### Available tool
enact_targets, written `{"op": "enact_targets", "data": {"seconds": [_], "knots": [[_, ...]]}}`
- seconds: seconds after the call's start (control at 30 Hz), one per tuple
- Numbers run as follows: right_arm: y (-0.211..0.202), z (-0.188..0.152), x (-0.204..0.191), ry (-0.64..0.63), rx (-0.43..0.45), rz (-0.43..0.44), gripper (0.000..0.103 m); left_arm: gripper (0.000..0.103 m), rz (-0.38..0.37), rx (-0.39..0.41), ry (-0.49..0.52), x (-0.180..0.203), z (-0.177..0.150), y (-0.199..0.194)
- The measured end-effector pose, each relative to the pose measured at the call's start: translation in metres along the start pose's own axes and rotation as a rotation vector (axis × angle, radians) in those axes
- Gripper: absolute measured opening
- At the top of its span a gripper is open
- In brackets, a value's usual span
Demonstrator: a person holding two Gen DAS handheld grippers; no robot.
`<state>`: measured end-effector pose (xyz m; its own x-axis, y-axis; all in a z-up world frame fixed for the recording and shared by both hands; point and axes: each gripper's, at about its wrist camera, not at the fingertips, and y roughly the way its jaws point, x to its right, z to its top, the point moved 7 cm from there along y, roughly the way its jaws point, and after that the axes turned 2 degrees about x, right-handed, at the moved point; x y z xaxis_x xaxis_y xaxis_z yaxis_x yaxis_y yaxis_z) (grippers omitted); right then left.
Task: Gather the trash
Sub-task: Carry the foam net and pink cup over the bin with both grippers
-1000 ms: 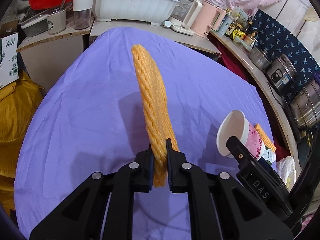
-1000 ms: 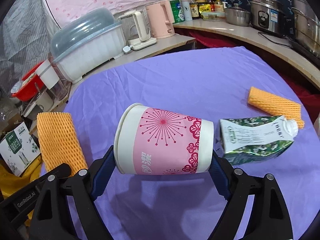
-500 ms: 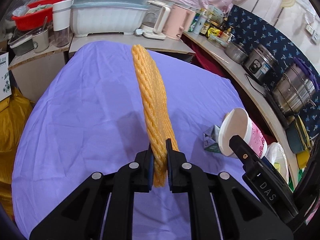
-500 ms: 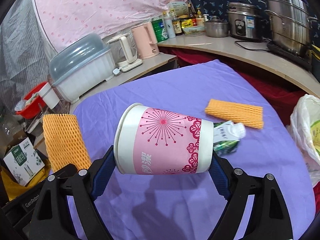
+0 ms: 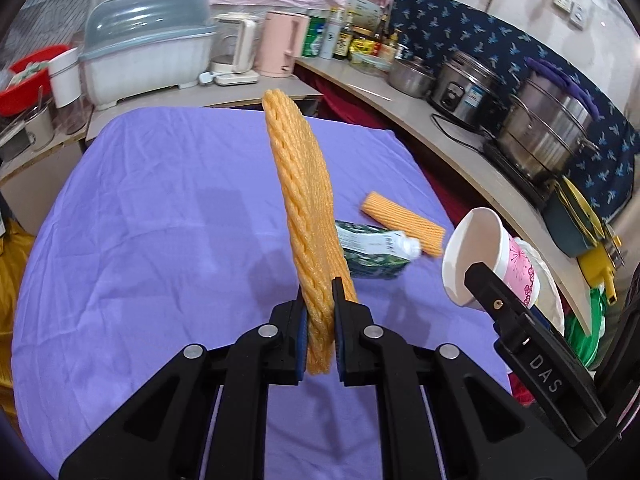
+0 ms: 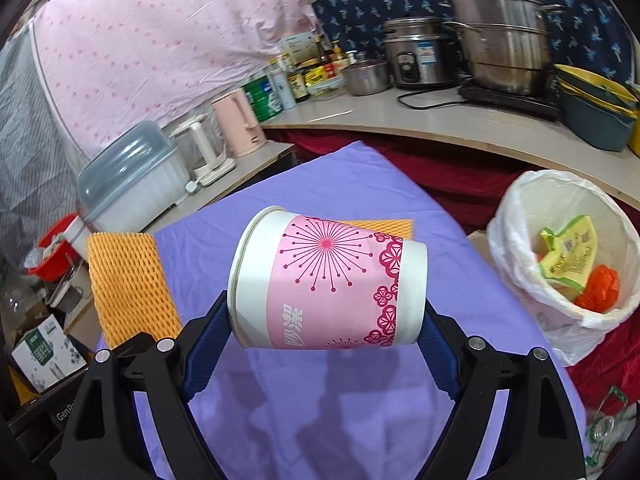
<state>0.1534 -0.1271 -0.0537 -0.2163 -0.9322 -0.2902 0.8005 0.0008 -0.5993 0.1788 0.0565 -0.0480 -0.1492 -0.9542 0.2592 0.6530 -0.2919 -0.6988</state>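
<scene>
**A:** so what's each tool got?

**B:** left tool (image 5: 319, 322) is clenched on an orange foam net (image 5: 304, 208), pinched at its near end so it stands up on edge over the purple surface (image 5: 140, 240). Right tool (image 6: 326, 312) is clamped on a pink and white paper cup (image 6: 328, 280), lying sideways, rim to the left, one pad on the mouth and one on the base.

**A:** anything left lying around?

**B:** yep, a green carton (image 5: 372, 254) and a second foam net (image 5: 404, 224) touching each other, far right on the surface. White-lined trash bin (image 6: 568, 264) sits off the right edge with scraps inside.
</scene>
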Motion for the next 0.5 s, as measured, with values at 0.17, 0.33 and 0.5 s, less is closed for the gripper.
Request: {"op": "enact_targets", "data": {"seconds": [0.17,0.33,0.5], "knots": [[-0.018,0.007,0.050,0.056,0.025,-0.037,0.082,0.010,-0.029,-0.012,0.074,0.051,-0.008,0.006],[-0.038,0.013,0.109,0.118,0.054,-0.088,0.082,0.010,-0.069,-0.031,0.152,0.103,-0.017,0.016],[-0.057,0.011,0.174,0.209,0.081,-0.154,0.082,0.010,-0.117,-0.054,0.247,0.162,-0.032,0.026]]}}
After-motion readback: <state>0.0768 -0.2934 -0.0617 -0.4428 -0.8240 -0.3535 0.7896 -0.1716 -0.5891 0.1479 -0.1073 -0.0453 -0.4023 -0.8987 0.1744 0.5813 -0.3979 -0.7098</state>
